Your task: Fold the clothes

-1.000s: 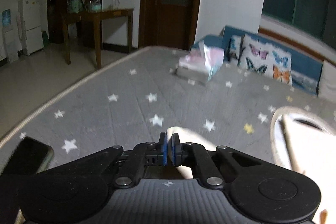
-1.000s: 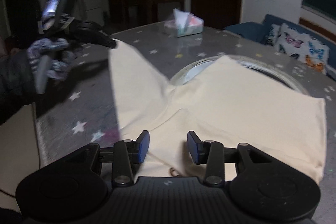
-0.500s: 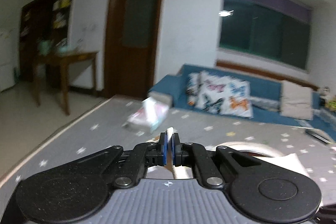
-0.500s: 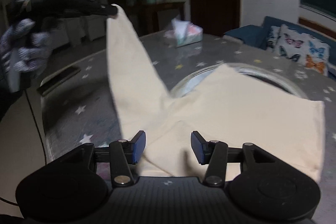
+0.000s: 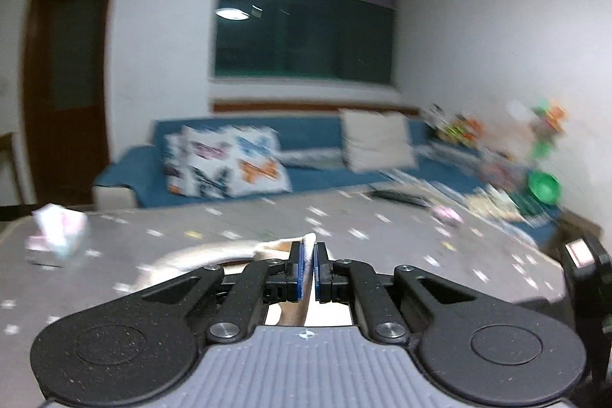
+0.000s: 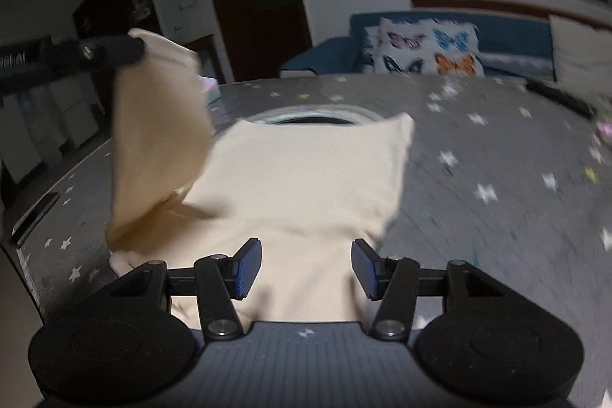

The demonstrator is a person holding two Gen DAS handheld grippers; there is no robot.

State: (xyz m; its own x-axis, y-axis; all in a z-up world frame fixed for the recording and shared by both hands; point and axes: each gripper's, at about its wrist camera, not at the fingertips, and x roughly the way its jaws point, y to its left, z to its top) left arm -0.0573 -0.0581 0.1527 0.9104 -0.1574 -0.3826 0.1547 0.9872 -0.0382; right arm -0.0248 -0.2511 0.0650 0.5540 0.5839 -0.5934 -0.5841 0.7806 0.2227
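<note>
my left gripper (image 5: pixel 309 268) clamped on cream garment (image 6: pixel 306 186) corner, raised so flap folds over | right gripper (image 6: pixel 306 268) jaws apart, hovering low over cloth on table (image 6: pixel 497 217), holding nothing

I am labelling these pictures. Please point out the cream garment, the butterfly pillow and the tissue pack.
cream garment (image 6: pixel 306 186), right wrist view, on its flat middle.
butterfly pillow (image 6: pixel 428 50), right wrist view, on its printed front.
tissue pack (image 5: pixel 57 230), left wrist view, on its blurred front.

Cream garment (image 6: pixel 306 186), grey star-patterned tablecloth (image 6: pixel 497 155)
</note>
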